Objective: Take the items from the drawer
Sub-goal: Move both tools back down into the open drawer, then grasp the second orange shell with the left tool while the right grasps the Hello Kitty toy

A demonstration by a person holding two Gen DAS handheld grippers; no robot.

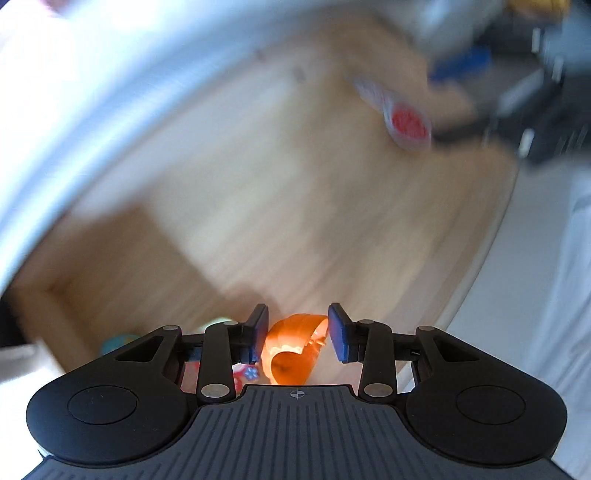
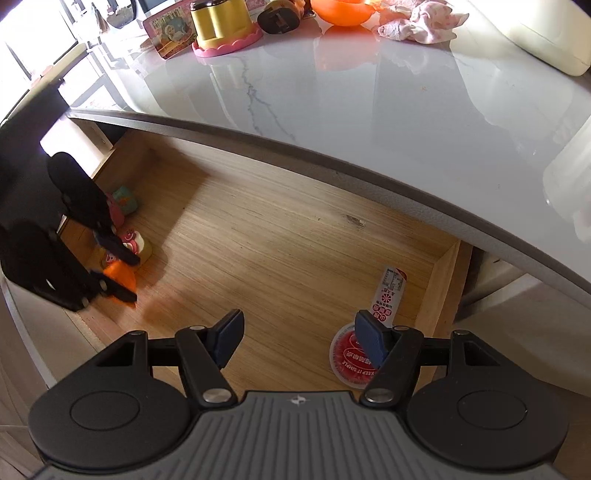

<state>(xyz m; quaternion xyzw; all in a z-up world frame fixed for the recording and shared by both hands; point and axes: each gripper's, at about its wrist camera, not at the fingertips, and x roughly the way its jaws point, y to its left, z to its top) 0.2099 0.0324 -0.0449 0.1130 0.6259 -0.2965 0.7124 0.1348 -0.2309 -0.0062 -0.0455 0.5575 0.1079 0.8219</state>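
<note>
An open wooden drawer (image 2: 295, 236) sits under a white marble tabletop. At its left end my left gripper (image 1: 297, 321) holds an orange plastic toy (image 1: 291, 347) between its blue pads; the right wrist view shows that gripper (image 2: 133, 278) shut around the orange toy (image 2: 118, 275). Small pink and green toys (image 2: 129, 240) lie just behind it. My right gripper (image 2: 299, 328) hangs open over the drawer's right half. Its right finger overlaps a red-lidded cup (image 2: 345, 354) with a printed white packet (image 2: 388, 291) beside it. The left wrist view is motion-blurred and shows the red-lidded cup (image 1: 408, 123) far off.
The marble tabletop (image 2: 332, 96) overhangs the drawer's back. On it stand a yellow container on a pink base (image 2: 221, 26), a picture box (image 2: 166, 29), an orange bowl (image 2: 341, 11), a pink cloth (image 2: 421, 20) and a cream object (image 2: 546, 37). The drawer's middle floor is bare wood.
</note>
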